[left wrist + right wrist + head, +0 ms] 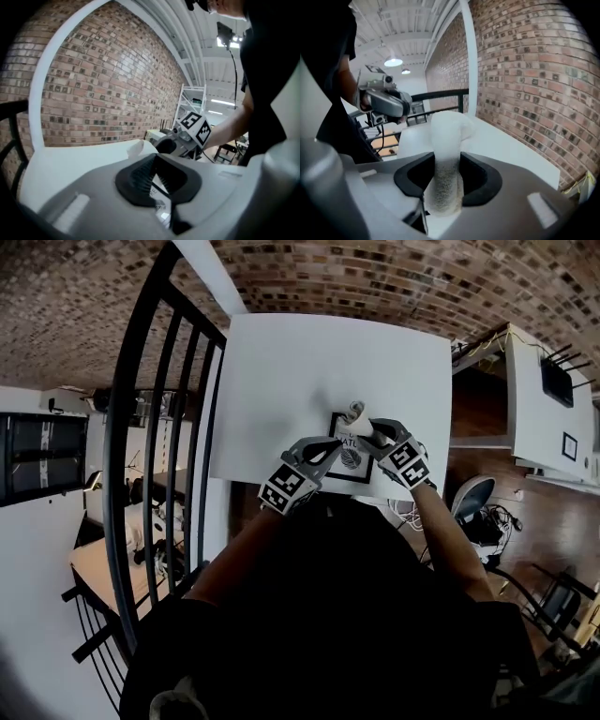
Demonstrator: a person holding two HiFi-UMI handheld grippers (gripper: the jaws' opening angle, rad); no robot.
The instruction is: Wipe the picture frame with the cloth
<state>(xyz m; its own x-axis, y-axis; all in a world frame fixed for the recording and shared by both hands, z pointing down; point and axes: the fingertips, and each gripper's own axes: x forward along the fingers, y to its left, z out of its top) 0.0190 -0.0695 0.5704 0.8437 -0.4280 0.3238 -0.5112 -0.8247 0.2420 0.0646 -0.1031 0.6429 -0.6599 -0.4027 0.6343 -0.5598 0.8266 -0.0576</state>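
A black-edged picture frame [360, 465] lies near the front edge of the white table [309, 362]. My left gripper [330, 448] is shut on the frame's left side; in the left gripper view the jaws [155, 176] pinch the frame [161, 204] by its thin edge. My right gripper [367, 430] is shut on a rolled white cloth [355, 412], which sits over the frame's top edge. In the right gripper view the cloth [445, 136] stands up between the jaws [446, 178], and the left gripper [386, 101] shows beyond it.
A black metal railing [159, 427] runs along the table's left side. A brick wall [103, 84] stands behind the table. To the right are a white cabinet [539, 409] and a chair [473, 498]. The table's far half holds nothing.
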